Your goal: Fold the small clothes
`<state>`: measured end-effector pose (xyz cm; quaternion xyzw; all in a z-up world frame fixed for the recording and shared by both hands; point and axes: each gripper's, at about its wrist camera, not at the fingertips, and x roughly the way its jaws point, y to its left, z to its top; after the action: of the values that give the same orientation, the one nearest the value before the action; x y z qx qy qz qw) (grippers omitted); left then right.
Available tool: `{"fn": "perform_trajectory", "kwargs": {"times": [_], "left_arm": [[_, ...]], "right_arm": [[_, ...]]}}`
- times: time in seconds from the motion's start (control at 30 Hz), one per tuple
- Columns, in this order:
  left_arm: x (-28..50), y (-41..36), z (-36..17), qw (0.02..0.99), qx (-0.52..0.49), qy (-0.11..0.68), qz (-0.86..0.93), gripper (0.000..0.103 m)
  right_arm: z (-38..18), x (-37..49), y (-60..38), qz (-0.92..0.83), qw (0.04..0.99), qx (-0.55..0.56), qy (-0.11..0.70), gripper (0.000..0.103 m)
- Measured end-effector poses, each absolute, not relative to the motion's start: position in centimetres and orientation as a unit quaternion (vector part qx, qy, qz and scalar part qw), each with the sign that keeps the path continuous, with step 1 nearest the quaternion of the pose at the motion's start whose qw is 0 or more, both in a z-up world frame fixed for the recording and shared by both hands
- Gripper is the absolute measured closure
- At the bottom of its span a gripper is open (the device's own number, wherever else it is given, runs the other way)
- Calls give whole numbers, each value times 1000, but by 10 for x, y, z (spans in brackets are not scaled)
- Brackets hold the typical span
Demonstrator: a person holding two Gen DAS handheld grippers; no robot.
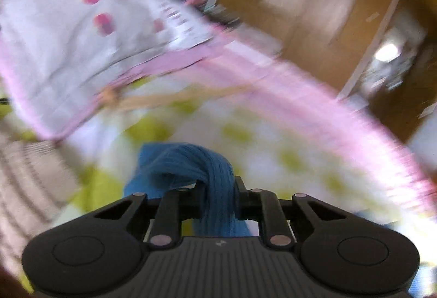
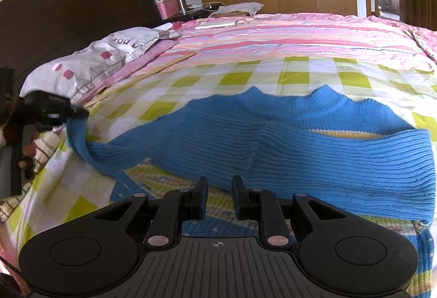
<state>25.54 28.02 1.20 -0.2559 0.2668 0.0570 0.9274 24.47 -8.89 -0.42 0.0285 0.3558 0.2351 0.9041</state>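
The blue sweater [image 2: 273,134] lies spread on the bed [image 2: 245,71], collar toward the far side, one sleeve already laid across its chest and the other stretched off to the left. The left gripper [image 1: 217,188] is pinching the cuff [image 1: 215,169] of that stretched sleeve, knit bunched between its pads; from the right wrist view it sits near the bed's left edge, just beside the pillow [image 2: 90,63]. The right gripper [image 2: 218,197] hovers over the sweater's hem with its jaws a little apart and nothing between them. The main risk, as I judge it, is that only a narrow bunch of ribbed knit is held, so a quick swing across could let it slip out, or drag the body askew and undo the sleeve already folded, since nothing pins the sweater down. The left view is heavily blurred, so the grip's depth is unclear. There is plenty of open checked bedding beyond the collar and to the right; the left edge and pillow are close.
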Motion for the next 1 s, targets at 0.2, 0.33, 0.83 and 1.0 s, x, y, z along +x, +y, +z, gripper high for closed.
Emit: {"fn": "perform_trajectory", "kwargs": {"times": [0.2, 0.33, 0.83, 1.0], "left_arm": [[227, 297, 16, 936, -267, 225, 33, 75], [216, 324, -12, 917, -273, 271, 103, 71], [152, 329, -30, 911, -245, 303, 133, 55], [130, 337, -26, 909, -231, 300, 172, 55]], "right_arm": [[-1, 245, -69, 254, 898, 20, 358, 82], [1, 243, -48, 277, 892, 7, 356, 82], [-7, 247, 61, 400, 844, -69, 351, 77], [-13, 241, 92, 429, 833, -100, 334, 76]]}}
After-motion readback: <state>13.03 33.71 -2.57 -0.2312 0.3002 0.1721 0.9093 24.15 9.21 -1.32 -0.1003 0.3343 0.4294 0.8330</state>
